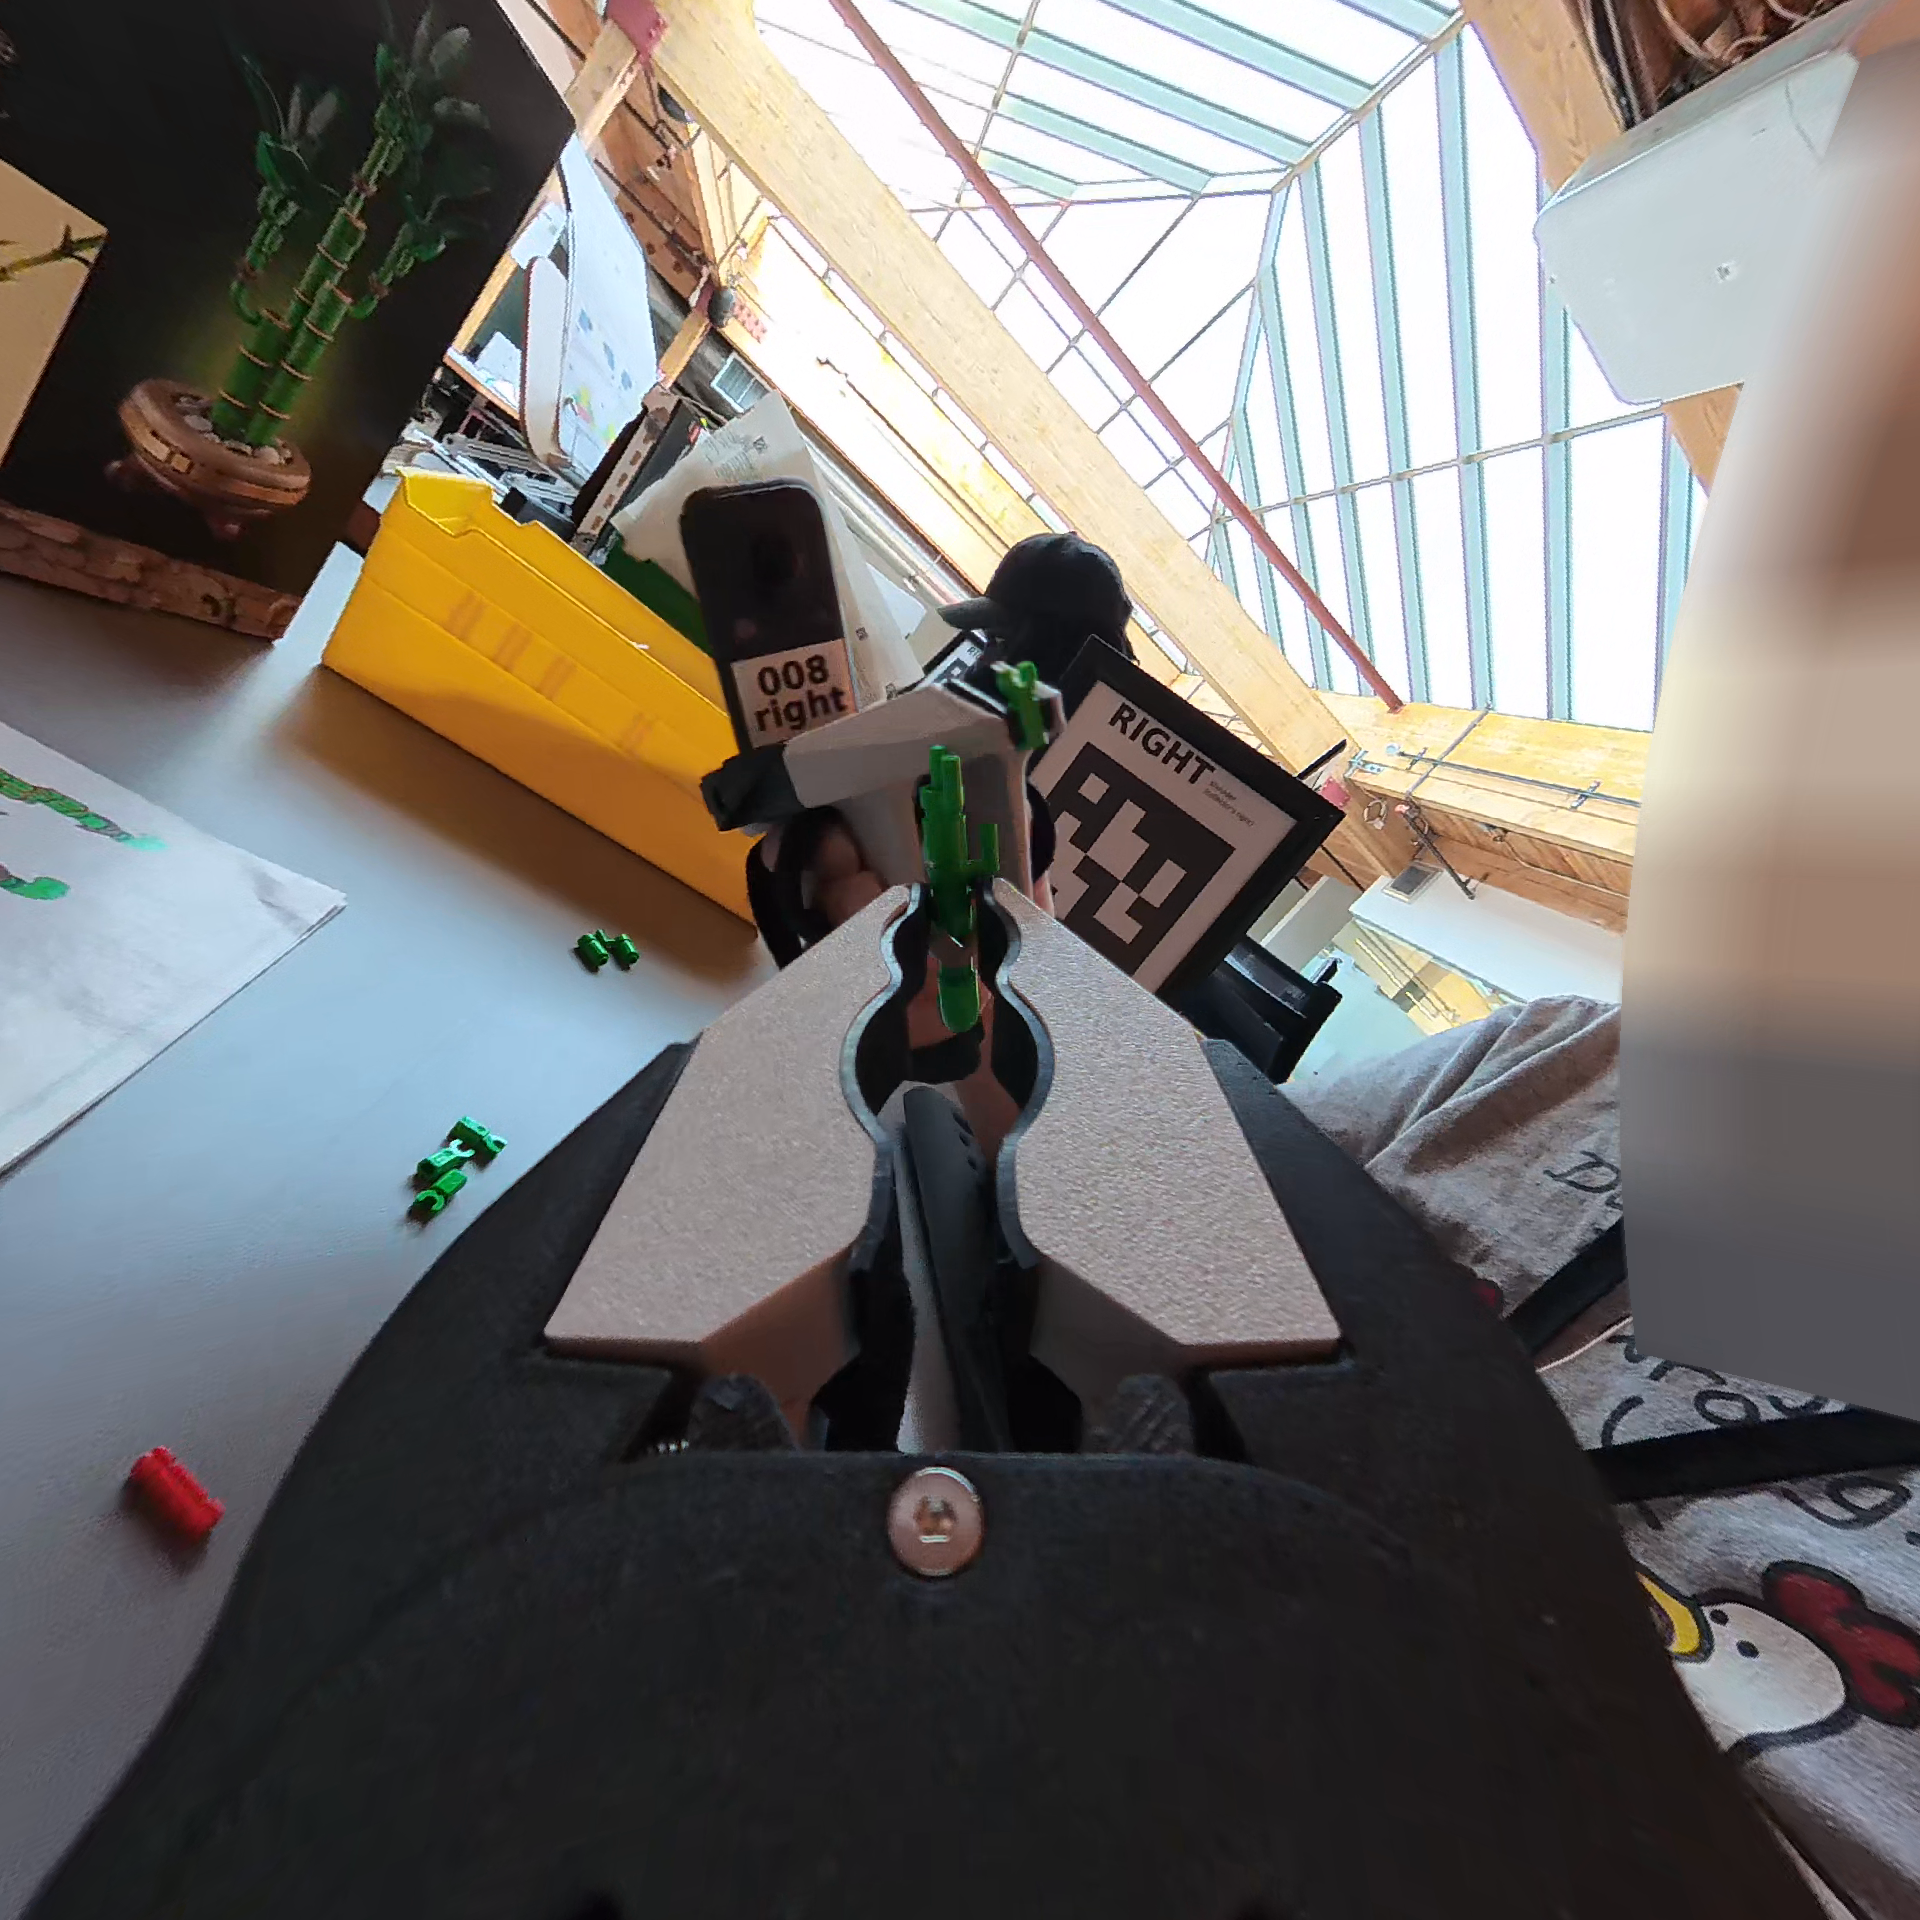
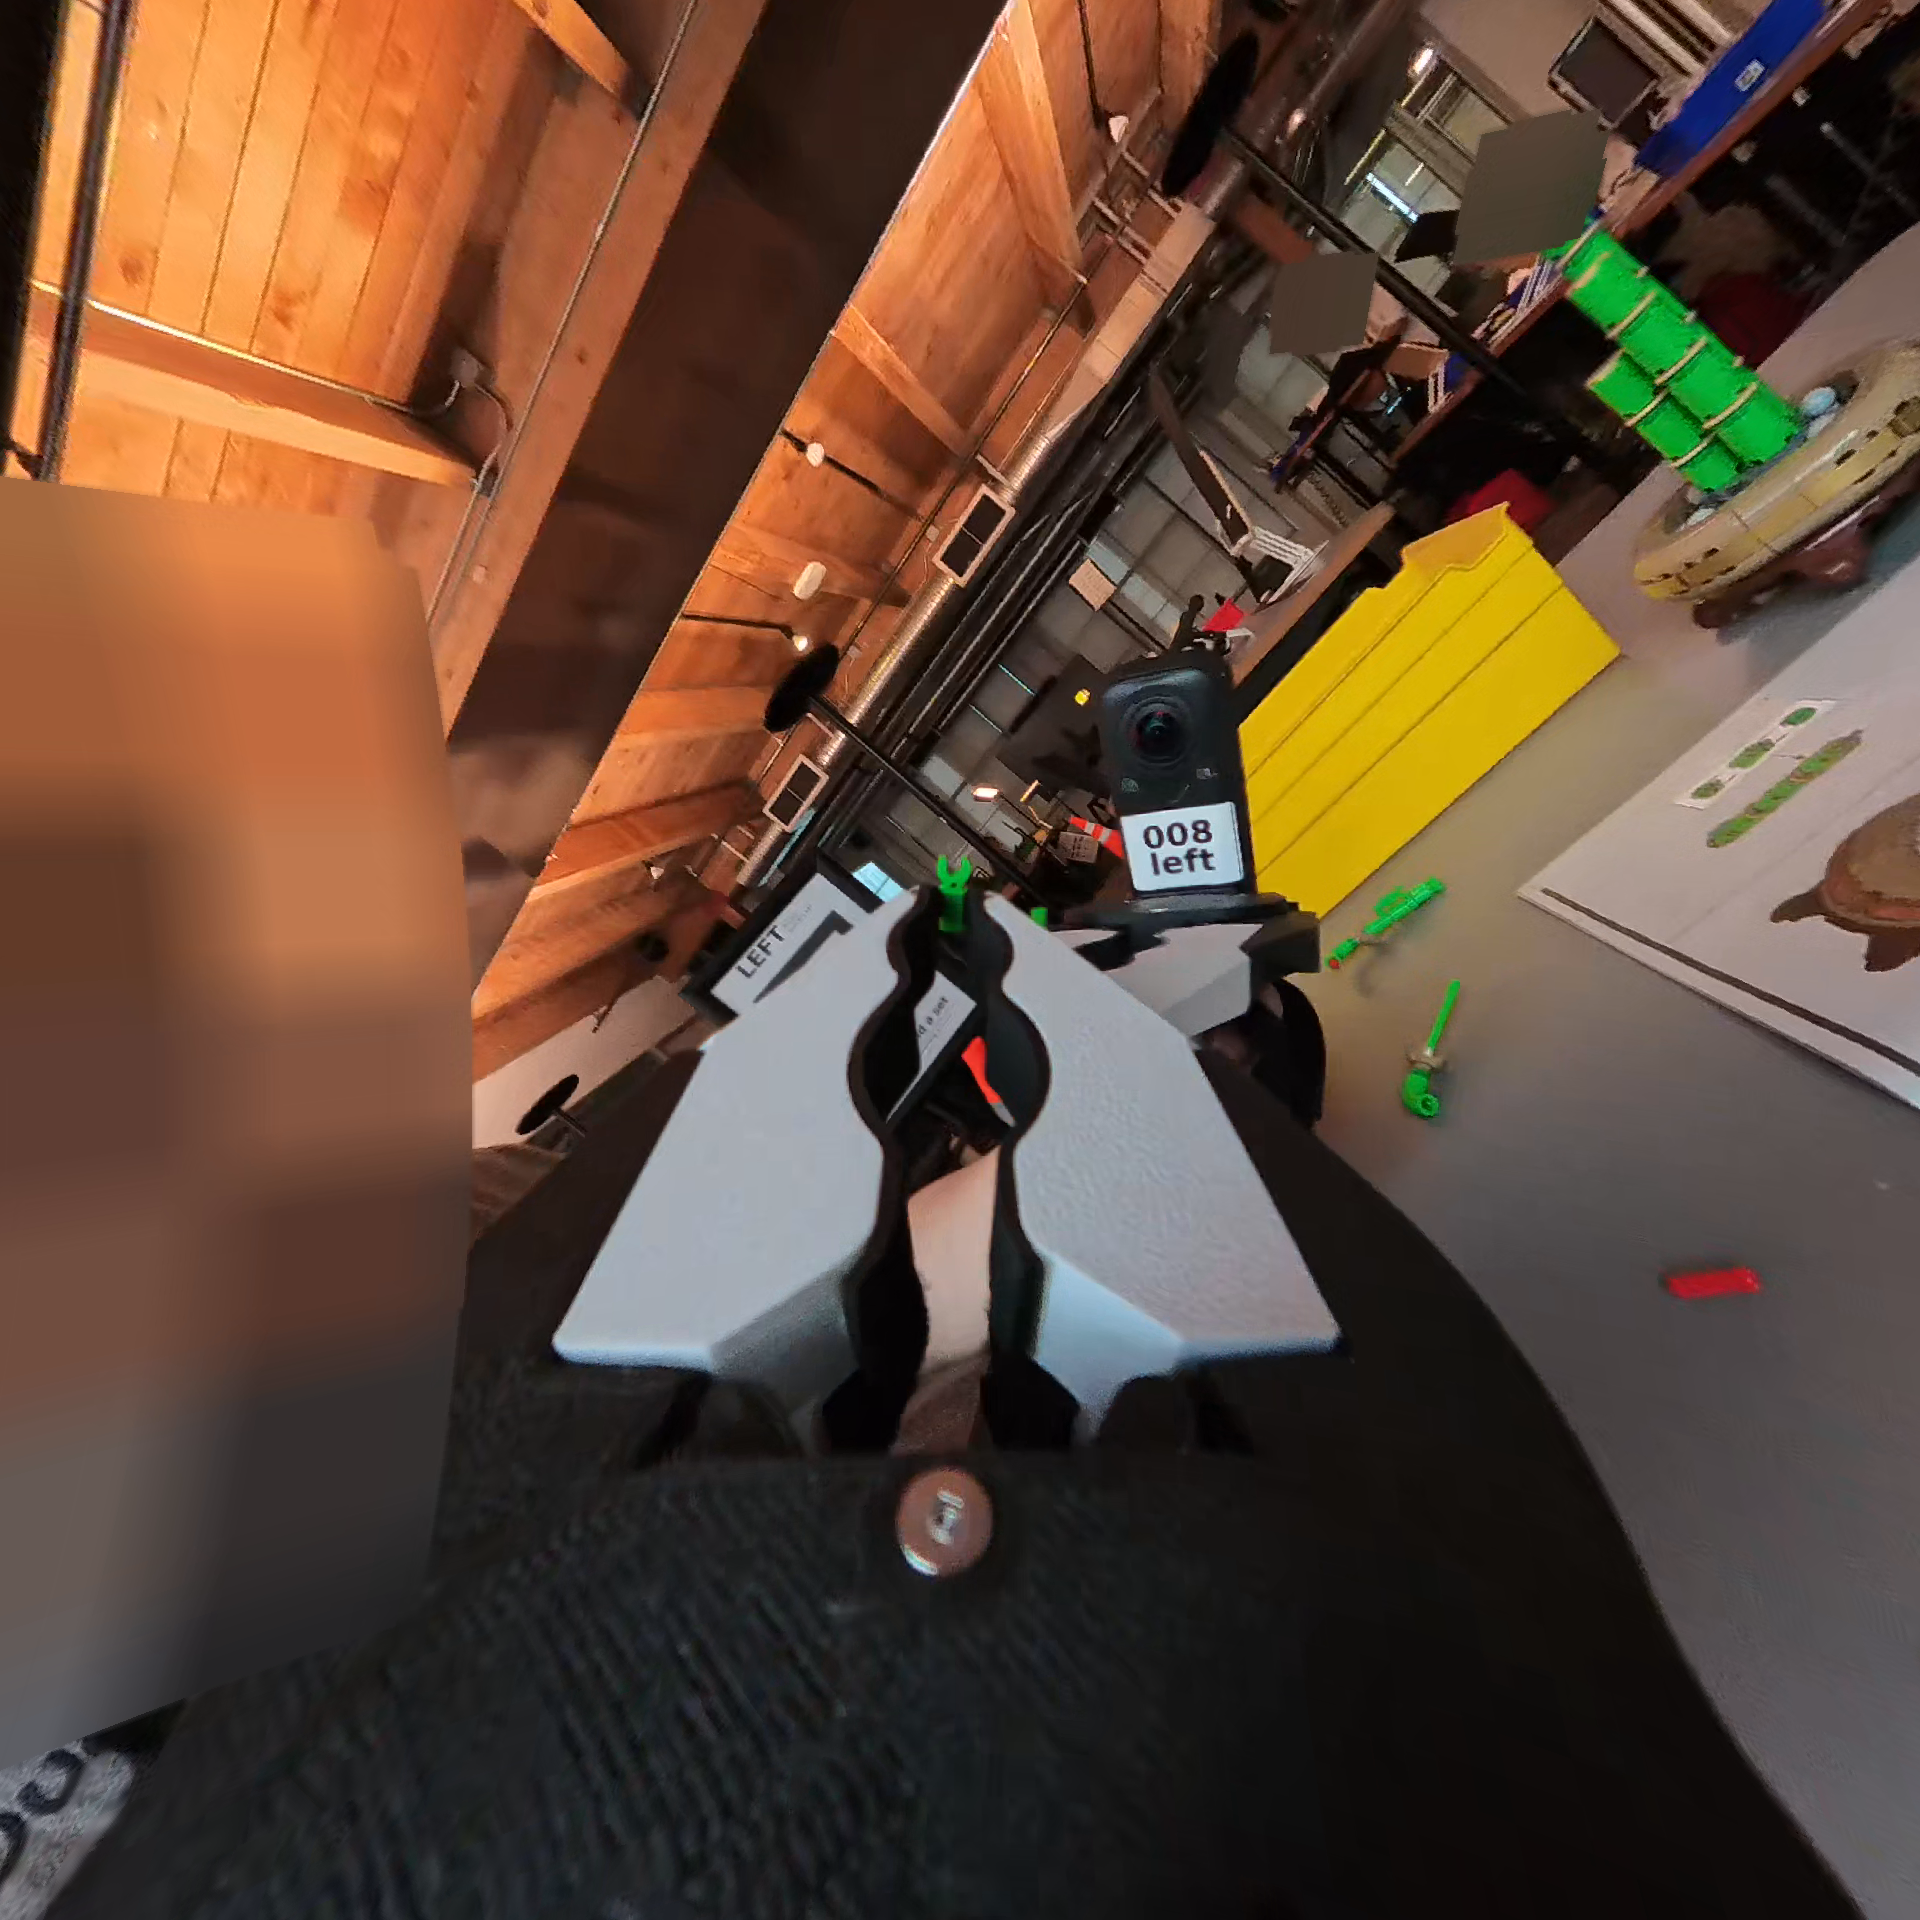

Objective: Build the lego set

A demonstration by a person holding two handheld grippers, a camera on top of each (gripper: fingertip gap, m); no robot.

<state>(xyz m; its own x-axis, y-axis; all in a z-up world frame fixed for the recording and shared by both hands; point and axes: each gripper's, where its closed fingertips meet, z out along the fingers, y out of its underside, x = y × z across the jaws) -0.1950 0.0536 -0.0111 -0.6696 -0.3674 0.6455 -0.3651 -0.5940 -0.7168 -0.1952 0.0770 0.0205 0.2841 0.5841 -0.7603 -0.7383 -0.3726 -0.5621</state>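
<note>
Jaws: left gripper (image 1: 954,914) clamped on slim green branched lego stem (image 1: 951,883), lifted off grey table (image 1: 312,1039) | right gripper (image 2: 948,914) pinched on small green forked lego piece (image 2: 952,891), opposite left | loose green clips (image 1: 452,1148), red brick (image 1: 175,1488) on table | yellow plastic bin (image 1: 520,655), lego box (image 1: 229,312) behind | built green bamboo model (image 2: 1704,416) far right.

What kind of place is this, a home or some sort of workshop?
Probably a large workshop or converted warehouse, not a home: timber ceiling beams, a big skylight and storage shelving at the back. Lego building goes on at a grey table.
</note>
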